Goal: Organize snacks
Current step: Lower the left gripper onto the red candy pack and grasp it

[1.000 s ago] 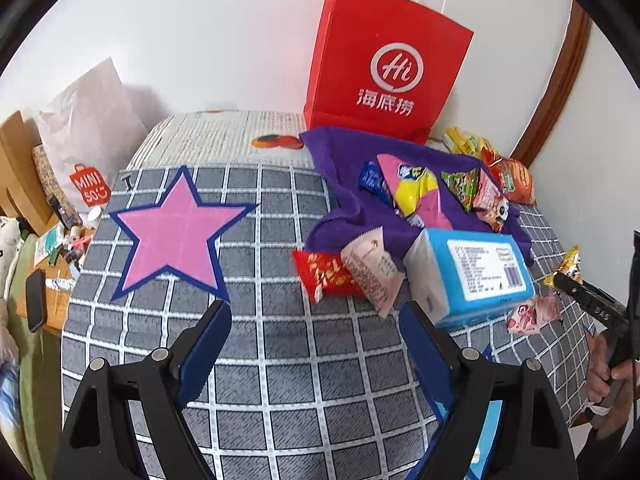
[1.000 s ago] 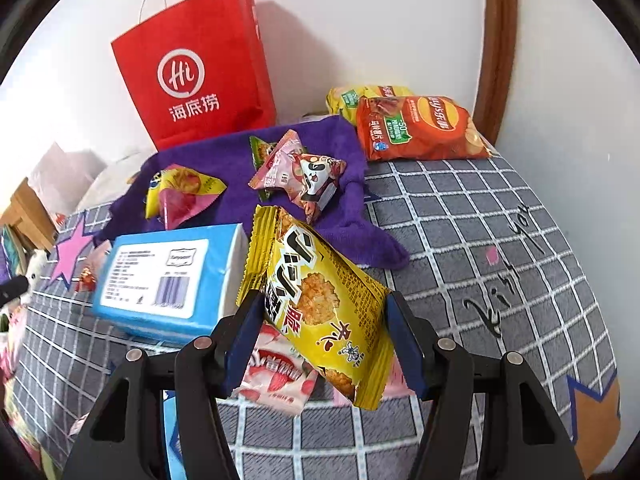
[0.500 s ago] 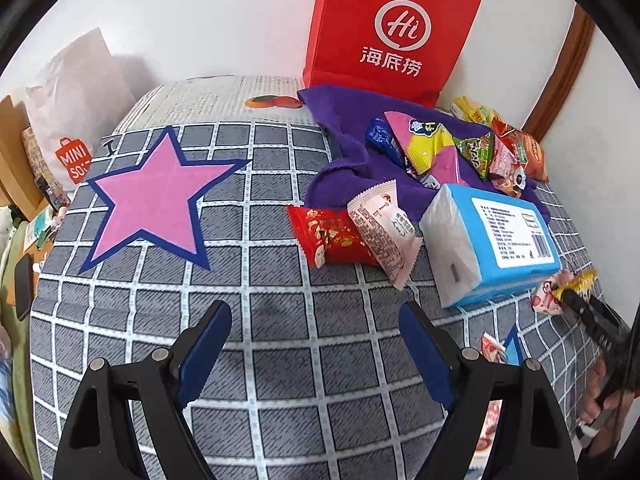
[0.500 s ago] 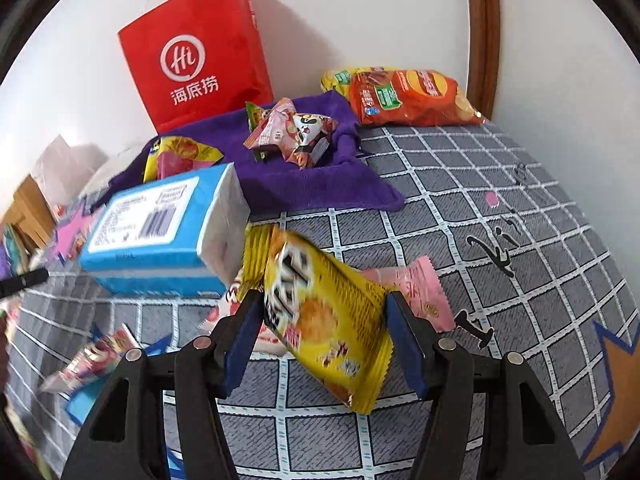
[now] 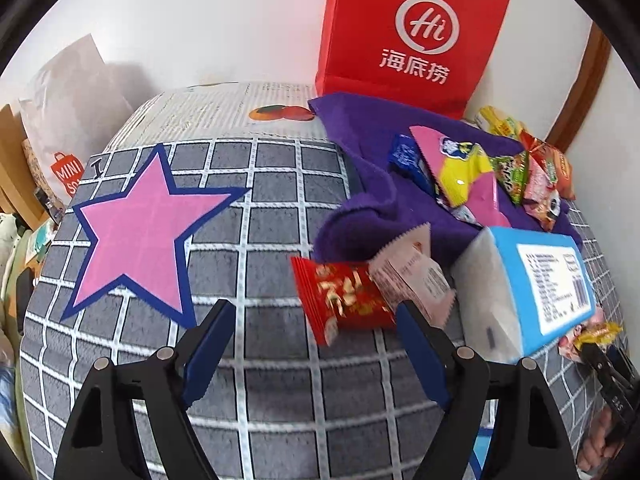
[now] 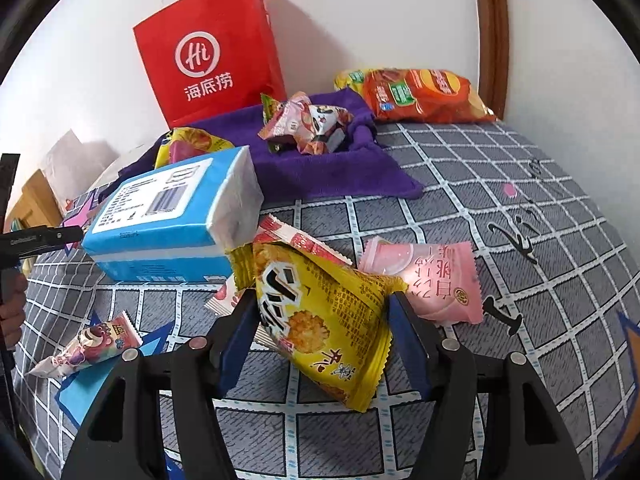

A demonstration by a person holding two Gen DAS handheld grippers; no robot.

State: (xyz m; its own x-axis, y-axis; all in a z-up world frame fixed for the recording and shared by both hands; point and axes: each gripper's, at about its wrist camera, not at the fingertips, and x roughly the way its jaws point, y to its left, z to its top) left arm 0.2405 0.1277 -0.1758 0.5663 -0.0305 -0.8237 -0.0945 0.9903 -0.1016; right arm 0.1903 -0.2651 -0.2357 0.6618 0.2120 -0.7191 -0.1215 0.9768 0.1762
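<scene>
Right gripper [image 6: 320, 320], lower centre of the right wrist view: a yellow rice-cracker packet [image 6: 320, 320] sits between the blue pads. Jaws have just been opening; the left pad touches the packet, the right stands just off it (grip looks loosened). The packet lies tilted over the grey checked cover [image 6: 520, 200], overlapping a pink snack packet [image 6: 436, 280] at its right and a red-and-white wrapper [image 6: 296, 236] behind.

Blue tissue pack [image 6: 172, 220], centre left, lies beside a purple cloth [image 6: 328, 172] holding small packets. Red paper bag [image 6: 212, 52] stands upright against the wall, upper left.

Left gripper [image 5: 310, 322], lower centre of the left wrist view: jaws wide apart, just been closing, nothing between the pads. A red snack packet [image 5: 344, 300] lies just beyond them, a pale pink sachet [image 5: 416, 276] overlapping its right edge.
</scene>
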